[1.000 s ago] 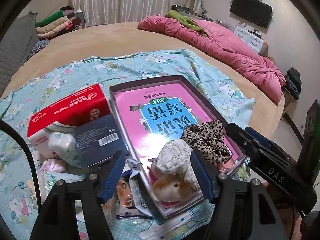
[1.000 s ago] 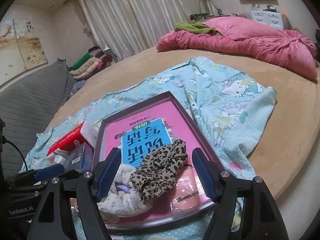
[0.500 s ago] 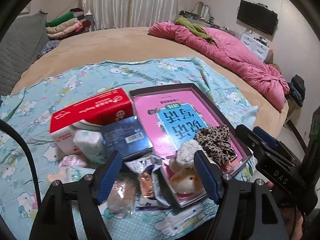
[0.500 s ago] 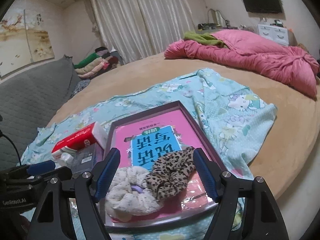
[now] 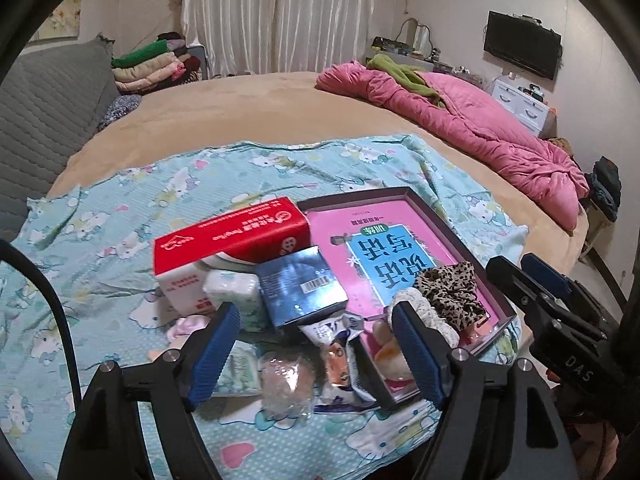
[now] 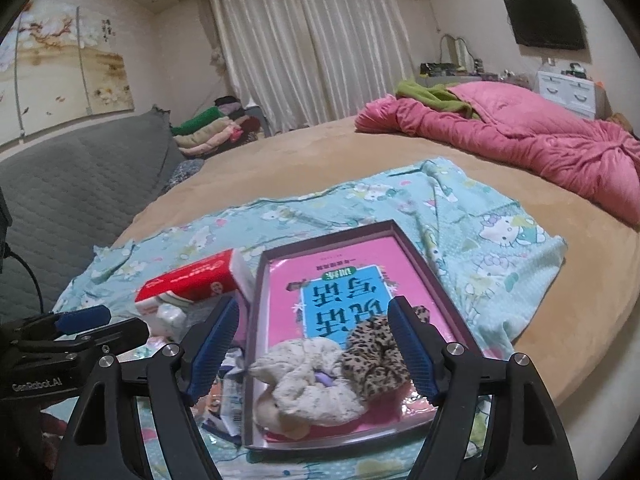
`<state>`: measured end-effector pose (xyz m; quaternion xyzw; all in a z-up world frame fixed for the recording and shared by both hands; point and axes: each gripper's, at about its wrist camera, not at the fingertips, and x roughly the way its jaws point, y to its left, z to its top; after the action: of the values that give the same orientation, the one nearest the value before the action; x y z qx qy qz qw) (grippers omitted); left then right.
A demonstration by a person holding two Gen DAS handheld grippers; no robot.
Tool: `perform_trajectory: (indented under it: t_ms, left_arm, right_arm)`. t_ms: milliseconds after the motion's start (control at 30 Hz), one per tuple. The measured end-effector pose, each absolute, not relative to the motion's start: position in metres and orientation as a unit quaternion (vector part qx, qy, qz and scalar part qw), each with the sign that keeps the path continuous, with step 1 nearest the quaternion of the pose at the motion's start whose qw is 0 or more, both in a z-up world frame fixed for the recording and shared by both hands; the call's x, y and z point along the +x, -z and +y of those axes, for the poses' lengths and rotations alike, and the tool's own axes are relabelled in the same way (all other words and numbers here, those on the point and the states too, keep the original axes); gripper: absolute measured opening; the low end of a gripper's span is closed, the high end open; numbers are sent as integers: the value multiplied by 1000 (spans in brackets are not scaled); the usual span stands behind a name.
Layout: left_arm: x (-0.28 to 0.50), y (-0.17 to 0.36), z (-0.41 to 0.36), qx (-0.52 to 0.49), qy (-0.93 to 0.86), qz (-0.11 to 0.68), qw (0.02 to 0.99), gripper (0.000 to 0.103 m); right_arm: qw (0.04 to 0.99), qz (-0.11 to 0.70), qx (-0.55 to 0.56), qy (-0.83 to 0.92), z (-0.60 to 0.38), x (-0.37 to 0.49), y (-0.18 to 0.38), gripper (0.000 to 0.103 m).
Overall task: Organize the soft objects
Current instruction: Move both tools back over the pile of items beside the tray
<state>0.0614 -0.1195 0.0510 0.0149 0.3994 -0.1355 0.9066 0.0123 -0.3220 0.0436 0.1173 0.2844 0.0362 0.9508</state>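
Left gripper [image 5: 316, 340] higher, snack packets [image 5: 338, 354] uncovered

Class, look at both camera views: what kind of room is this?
Most likely a bedroom: a big round bed with a pink quilt, folded clothes stacked by the curtains.

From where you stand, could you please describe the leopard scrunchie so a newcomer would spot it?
On the blue cartoon-print sheet lies a shallow tray with a pink book inside. At its near end, right of the cream scrunchie, sits the leopard scrunchie, alone in brown spots.

Leopard scrunchie [image 6: 376, 356] touching white floral scrunchie [image 6: 308, 384], both in tray [image 6: 256, 320]
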Motion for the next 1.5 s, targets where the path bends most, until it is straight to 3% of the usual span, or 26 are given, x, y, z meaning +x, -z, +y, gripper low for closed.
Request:
perform_trajectory:
  t_ms: [800, 1500]
  left_arm:
    - [52, -80, -9, -40, 53, 388, 919, 78]
    - [31, -45, 59, -51, 5, 419, 907, 78]
  right_arm:
    - [955, 273, 71, -93, -269, 0, -67, 79]
    - [944, 294, 8, -150, -211, -3, -57, 79]
